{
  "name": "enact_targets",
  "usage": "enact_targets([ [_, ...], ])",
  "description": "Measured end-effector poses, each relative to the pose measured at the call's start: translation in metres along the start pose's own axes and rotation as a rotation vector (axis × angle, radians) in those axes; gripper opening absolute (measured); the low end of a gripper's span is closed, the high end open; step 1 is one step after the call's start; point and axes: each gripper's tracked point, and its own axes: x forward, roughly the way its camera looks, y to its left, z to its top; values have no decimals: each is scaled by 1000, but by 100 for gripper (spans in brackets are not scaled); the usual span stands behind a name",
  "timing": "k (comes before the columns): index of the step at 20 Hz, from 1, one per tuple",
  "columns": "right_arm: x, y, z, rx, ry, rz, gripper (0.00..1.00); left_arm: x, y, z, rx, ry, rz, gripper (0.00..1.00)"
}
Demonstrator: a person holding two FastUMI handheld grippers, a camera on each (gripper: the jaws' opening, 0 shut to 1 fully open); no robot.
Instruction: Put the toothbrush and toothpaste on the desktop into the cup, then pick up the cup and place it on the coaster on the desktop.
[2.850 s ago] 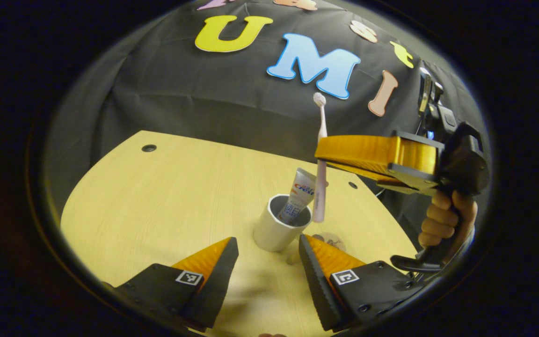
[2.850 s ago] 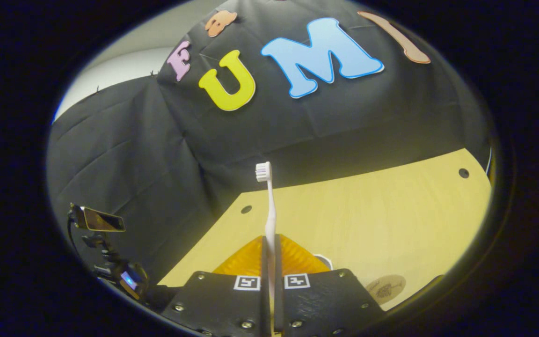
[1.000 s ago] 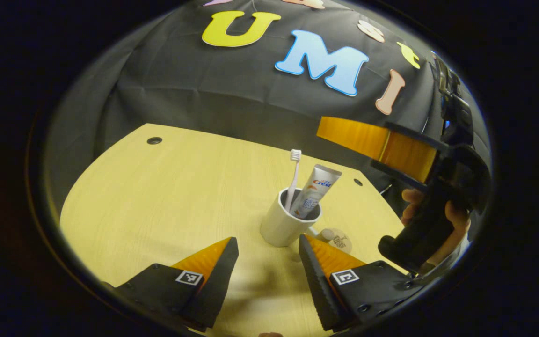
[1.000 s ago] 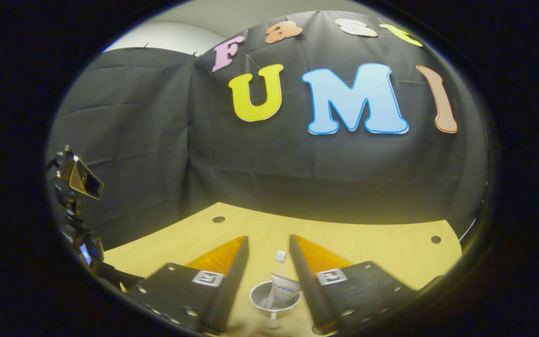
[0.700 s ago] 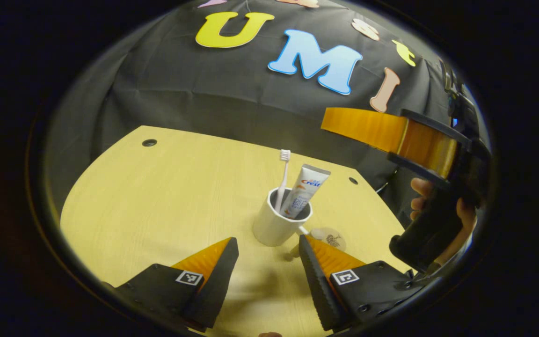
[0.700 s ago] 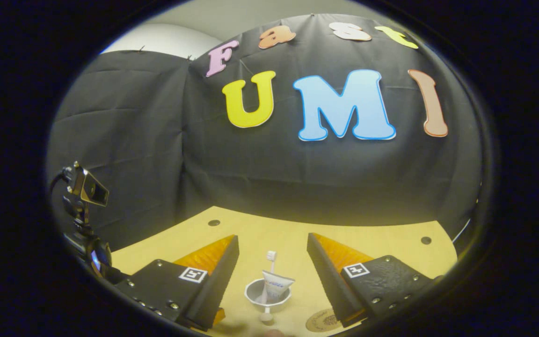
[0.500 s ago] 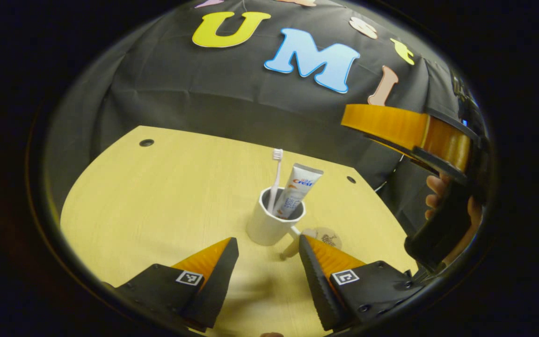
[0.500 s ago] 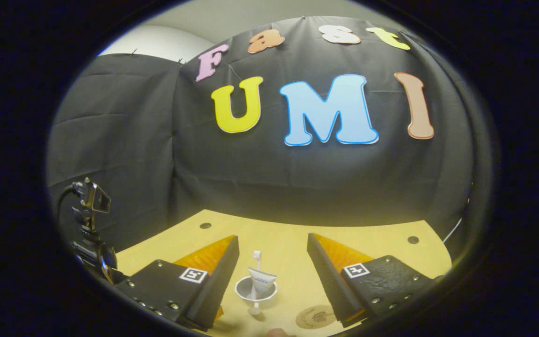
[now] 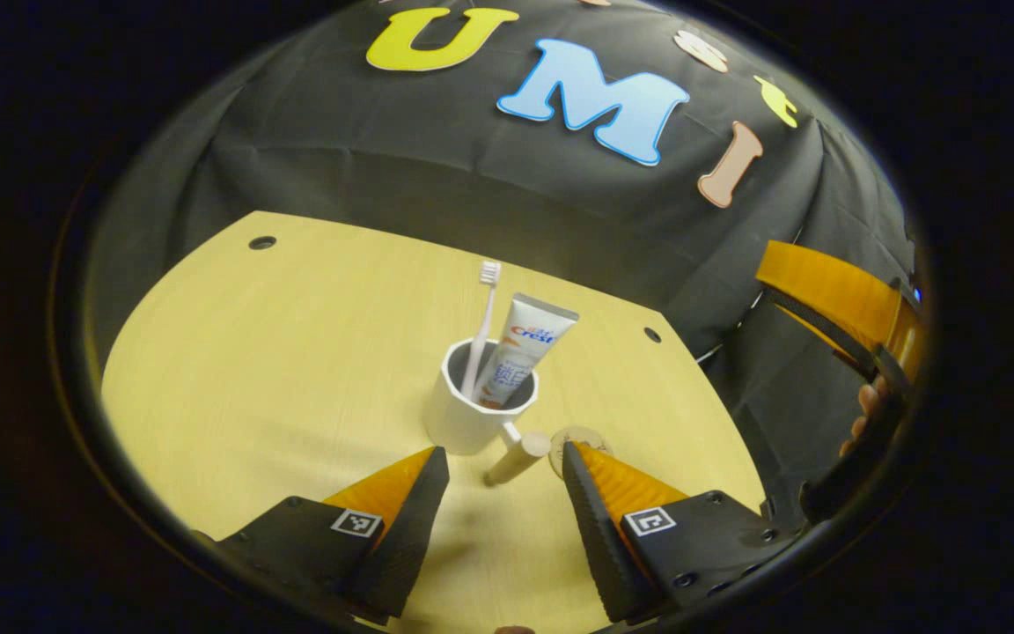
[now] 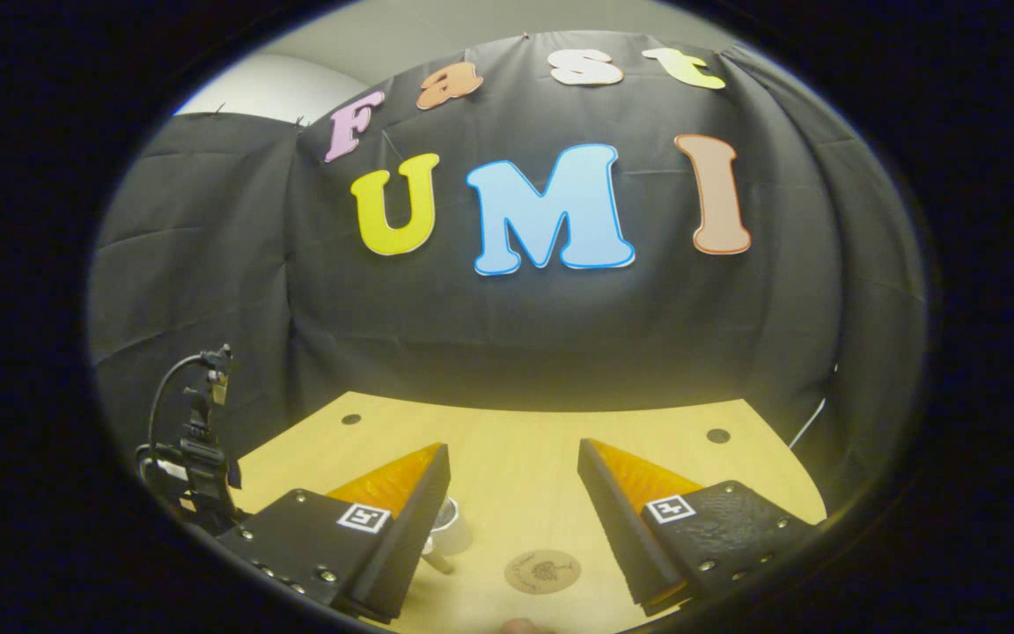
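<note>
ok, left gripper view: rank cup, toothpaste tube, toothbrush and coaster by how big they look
1. cup, the bulkiest.
2. toothpaste tube, part hidden inside the cup.
3. toothbrush, as tall as the tube above the rim but much thinner.
4. coaster, unsure: the left claw's finger covers part of it.

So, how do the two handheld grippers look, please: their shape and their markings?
Each gripper, left and right, has two wedge-shaped fingers tapering to a point, on textured black bases fixed with screws. Every base carries a small square black-and-white marker tag.
</note>
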Motion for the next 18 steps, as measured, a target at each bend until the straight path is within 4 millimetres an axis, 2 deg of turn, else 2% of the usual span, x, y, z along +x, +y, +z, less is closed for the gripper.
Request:
enact_targets([
  [1,-1,-5,-1,6,4,-3,90,5,-3,-1,-5,7,3,88],
  [3,-3,-13,-4,19,14,-6,89,13,-7,-3,-14,20,18,88],
  [5,-4,-19,-9,30,30,-6,90,21,-6,-5,-24,42,44,81],
  [6,-5,-22,-11,36,37,-5,89,26,-5,-6,-32,54,59,81],
  [7,-4,-26,-13,41,44,-4,90,32,-4,-8,-39,71,74,82],
  [8,-4,-29,-15,48,51,-5,90,36,-4,-9,-45,87,88,88],
  [10,-3,-36,-20,65,70,-6,90,47,0,-13,-43,126,123,82],
  [12,-1,-43,-26,90,90,-4,90,58,5,-17,-25,174,164,84],
  [13,2,-45,-29,101,99,-5,90,62,6,-17,-20,188,178,80],
  [15,4,-54,-35,97,113,-15,90,70,7,-20,-27,211,199,83],
  [16,4,-58,-36,89,119,-20,90,73,8,-21,-34,225,211,79],
  [17,5,-61,-38,86,124,-20,90,76,9,-22,-41,240,225,83],
  [18,5,-63,-37,90,126,-17,90,77,11,-24,-49,252,237,79],
])
